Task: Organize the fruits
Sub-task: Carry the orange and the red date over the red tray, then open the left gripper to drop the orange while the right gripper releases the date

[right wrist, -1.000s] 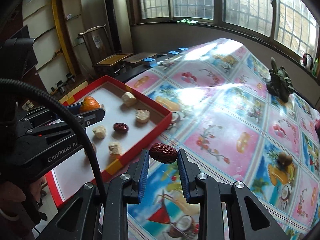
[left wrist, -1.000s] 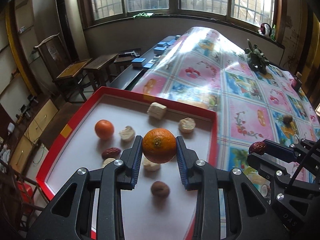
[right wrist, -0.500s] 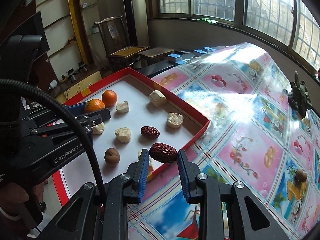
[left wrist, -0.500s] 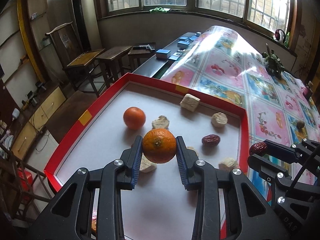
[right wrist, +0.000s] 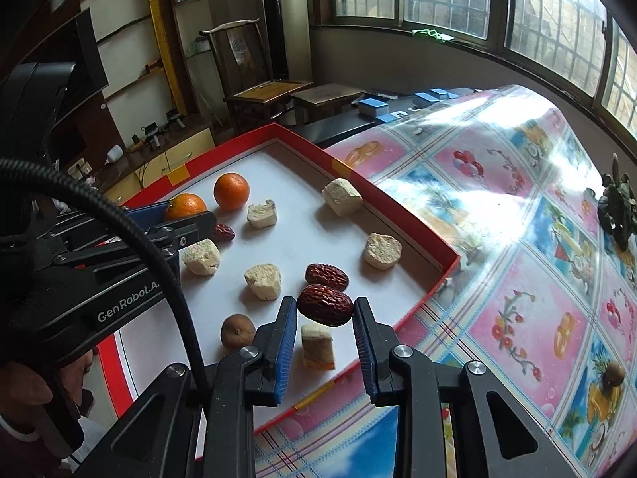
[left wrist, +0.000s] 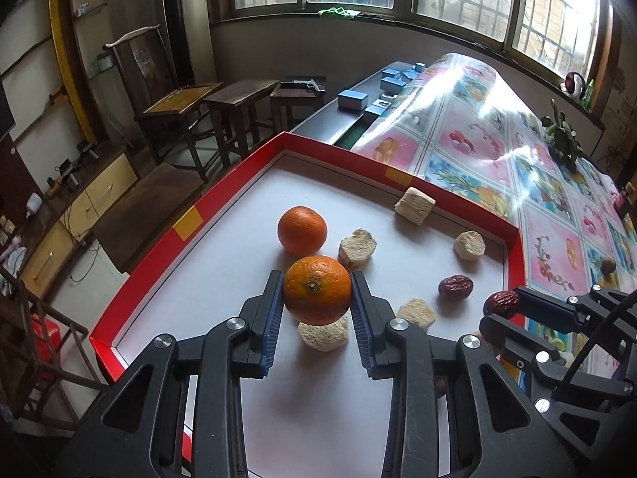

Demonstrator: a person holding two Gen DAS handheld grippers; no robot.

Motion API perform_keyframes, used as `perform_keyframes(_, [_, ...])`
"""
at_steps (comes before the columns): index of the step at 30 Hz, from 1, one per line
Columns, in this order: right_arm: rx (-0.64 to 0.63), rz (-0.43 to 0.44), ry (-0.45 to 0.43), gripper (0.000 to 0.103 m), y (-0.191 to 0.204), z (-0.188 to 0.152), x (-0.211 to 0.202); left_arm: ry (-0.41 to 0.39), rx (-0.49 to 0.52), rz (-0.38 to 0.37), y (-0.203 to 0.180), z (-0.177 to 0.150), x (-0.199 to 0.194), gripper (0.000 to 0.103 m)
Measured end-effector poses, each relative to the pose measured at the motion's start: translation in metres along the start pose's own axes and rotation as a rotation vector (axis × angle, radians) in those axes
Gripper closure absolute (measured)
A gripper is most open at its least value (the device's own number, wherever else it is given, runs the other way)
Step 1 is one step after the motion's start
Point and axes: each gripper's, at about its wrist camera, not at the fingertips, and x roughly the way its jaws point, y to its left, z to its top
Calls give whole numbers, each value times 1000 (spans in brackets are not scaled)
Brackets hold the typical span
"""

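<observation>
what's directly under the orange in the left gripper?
A pale crumbly chunk on the red tray's white floor, its top edge covered by the held orange. Whether they touch is unclear.

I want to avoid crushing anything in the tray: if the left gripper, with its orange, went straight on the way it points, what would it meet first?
Probably the pale chunk lying on the tray's white floor just under the held orange in the left gripper. Depth is uncertain, though; the loose orange sits farther on.

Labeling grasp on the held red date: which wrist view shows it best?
Right wrist view: the held red date sits centred between the right gripper fingers, wrinkled skin clear. The left wrist view shows it small at the right edge, partly hidden by a finger.
</observation>
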Motion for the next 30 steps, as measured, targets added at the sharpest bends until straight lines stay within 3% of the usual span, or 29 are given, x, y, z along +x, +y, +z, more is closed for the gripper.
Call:
perform_keyframes(14, [-34, 30, 60, 75, 8, 5, 34, 10, 2, 8, -1, 5, 11, 71])
perform_keyframes(25, [-10, 49, 70, 75, 5, 7, 37, 28, -5, 21, -2, 4, 16, 71])
perform_keyframes(28, [-1, 61, 69, 75, 3, 7, 36, 33, -6, 35, -3, 5, 18, 69])
perform_keyframes(30, [4, 62, 70, 72, 2, 6, 36, 36, -8, 36, -4, 5, 18, 60])
